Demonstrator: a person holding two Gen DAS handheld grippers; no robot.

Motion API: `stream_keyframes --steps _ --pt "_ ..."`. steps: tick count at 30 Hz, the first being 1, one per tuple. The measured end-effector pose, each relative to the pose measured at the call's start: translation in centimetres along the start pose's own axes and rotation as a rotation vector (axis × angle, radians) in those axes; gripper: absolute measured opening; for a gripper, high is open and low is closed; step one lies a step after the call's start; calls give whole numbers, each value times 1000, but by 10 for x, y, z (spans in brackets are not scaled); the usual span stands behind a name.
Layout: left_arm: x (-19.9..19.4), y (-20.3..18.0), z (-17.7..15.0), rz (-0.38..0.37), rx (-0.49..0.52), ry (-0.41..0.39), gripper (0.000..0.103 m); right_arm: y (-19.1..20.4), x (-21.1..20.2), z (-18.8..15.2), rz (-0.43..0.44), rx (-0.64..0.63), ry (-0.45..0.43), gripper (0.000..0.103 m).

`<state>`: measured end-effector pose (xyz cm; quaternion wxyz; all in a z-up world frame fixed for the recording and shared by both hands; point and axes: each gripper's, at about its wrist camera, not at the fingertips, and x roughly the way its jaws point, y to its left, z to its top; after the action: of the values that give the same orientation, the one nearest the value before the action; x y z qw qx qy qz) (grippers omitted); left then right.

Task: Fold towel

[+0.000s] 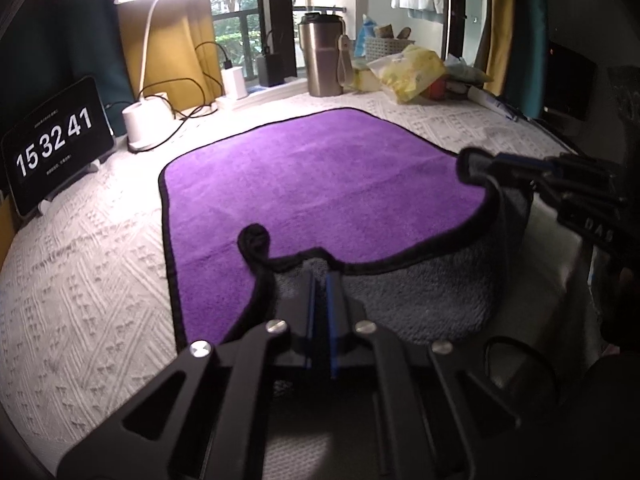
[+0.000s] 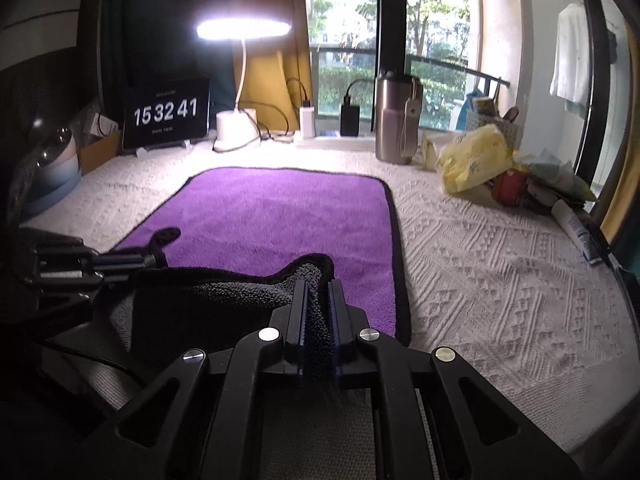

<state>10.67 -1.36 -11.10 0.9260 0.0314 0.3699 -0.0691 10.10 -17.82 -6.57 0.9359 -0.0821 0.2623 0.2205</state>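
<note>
1 towel (image 1: 320, 184): purple face, grey underside, black binding. Lies spread on the white textured cloth of the bench (image 1: 80, 280), far edge toward 12 o'clock; the near edge is raised off the cloth and turned so the grey underside shows between the 2 grips.

2 grippers, both engaged:
- left gripper (image 1: 320, 280): fingers closed almost flush on the near hem close to the left corner; a loop of black binding curls free just beside it at 11 o'clock.
- right gripper (image 2: 318, 292): fingers pinched tight, grey pile bunched between them at the near right corner.

Step in hand, by judgement: the near edge is lifted for carrying toward 12 o'clock onto the far edge; the fold is not yet laid.

Surroundings:
- 1 lit desk lamp (image 2: 240, 116), 12 o'clock.
- 1 clock display (image 2: 166, 114), reading 15 32 41, 11 o'clock.
- 1 steel flask (image 2: 394, 120), 1 o'clock.
- 1 yellow bag (image 2: 476, 160) with assorted clutter, 2 o'clock.

Risks:
- The left hold sits inboard of the corner; the loose curl may tuck under and leave a dog-eared fold.
- Uneven travel of the 2 hands would skew the edges.
- Dragging low may pull the whole towel and ruck the cloth.
</note>
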Motion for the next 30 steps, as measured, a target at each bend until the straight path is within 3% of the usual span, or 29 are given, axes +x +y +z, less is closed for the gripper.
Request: stream_keyframes --steps 12,30 --pt "-32 11 5 7 -21 -106 5 -1 -28 12 -3 60 -135 10" --pt "-39 36 50 39 -90 -253 4 -9 -21 45 -27 90 -196 10"
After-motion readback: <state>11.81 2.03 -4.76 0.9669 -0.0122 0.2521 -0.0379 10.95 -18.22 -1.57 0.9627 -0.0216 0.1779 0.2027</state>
